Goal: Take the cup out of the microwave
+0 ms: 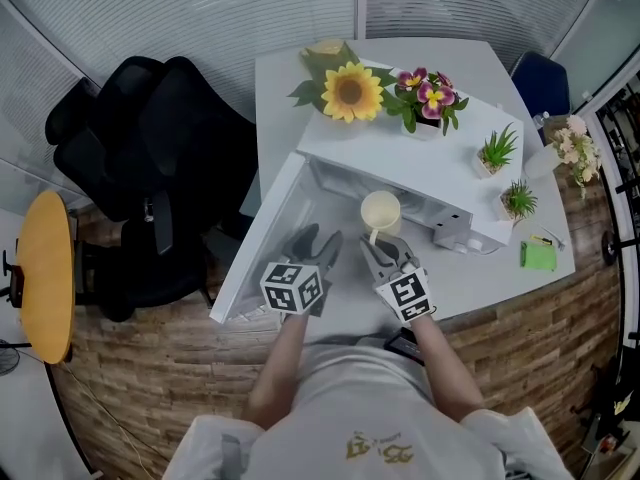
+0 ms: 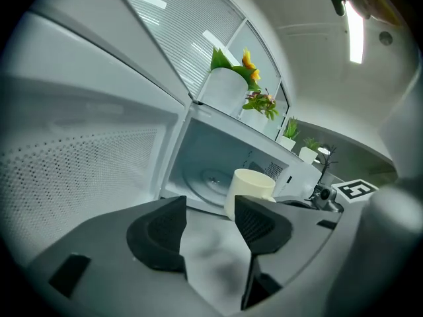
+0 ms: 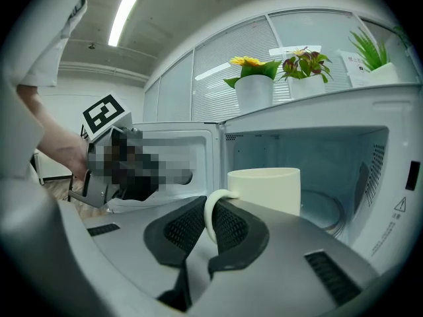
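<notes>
A cream cup (image 1: pixel 381 211) (image 3: pixel 271 188) (image 2: pixel 250 185) hangs just in front of the open white microwave (image 1: pixel 420 163). Its handle (image 3: pixel 210 211) is pinched between the pads of my right gripper (image 1: pixel 385 252) (image 3: pixel 207 231), which is shut on it. The microwave's cavity with its glass turntable (image 2: pixel 210 179) shows behind the cup. My left gripper (image 1: pixel 312 245) (image 2: pixel 210 228) stands open to the left of the cup, beside the swung-out door (image 1: pixel 262 238), with nothing between its pads.
On top of the microwave stand a sunflower pot (image 1: pixel 348 90) and a pink-flower pot (image 1: pixel 428 96). Two small green plants (image 1: pixel 497 151) and a green pad (image 1: pixel 538 255) sit at the right of the white table (image 1: pixel 505 273). A black chair (image 1: pixel 150 168) stands to the left.
</notes>
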A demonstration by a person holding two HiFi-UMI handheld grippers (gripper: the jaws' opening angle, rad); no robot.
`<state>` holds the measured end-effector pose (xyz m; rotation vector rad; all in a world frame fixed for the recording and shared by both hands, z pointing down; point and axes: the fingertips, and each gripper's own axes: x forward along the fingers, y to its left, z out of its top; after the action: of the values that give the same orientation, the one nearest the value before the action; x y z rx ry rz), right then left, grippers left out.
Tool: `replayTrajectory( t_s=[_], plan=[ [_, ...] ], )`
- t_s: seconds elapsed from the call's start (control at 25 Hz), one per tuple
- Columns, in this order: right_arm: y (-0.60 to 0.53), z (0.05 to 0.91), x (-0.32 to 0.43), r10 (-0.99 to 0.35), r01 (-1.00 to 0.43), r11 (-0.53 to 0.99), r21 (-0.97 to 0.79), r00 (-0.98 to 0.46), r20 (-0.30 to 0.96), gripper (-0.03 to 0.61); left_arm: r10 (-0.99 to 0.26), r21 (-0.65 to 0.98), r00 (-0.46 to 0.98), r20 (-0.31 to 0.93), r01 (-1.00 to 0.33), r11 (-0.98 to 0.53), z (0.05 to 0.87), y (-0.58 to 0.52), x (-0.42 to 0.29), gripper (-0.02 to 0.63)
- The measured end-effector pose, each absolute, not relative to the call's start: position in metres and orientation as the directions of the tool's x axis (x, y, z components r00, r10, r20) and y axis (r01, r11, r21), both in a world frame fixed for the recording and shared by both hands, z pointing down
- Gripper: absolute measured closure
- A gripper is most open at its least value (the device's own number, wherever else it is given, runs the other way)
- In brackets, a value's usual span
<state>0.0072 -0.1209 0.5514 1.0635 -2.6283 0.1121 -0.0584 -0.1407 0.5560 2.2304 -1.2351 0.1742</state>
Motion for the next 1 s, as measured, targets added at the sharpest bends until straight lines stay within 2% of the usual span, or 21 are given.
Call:
replayTrajectory(
  t_s=[1.0],
  plan=[
    [-0.088,0.588,-0.007,-0.597,-0.651,0.758,-0.042,-0.719,0.355,0.545,-0.73,0.427,0.55,0.405,-0.82,-0.381,0.574,-0.117,-0.068,0.385]
  ],
)
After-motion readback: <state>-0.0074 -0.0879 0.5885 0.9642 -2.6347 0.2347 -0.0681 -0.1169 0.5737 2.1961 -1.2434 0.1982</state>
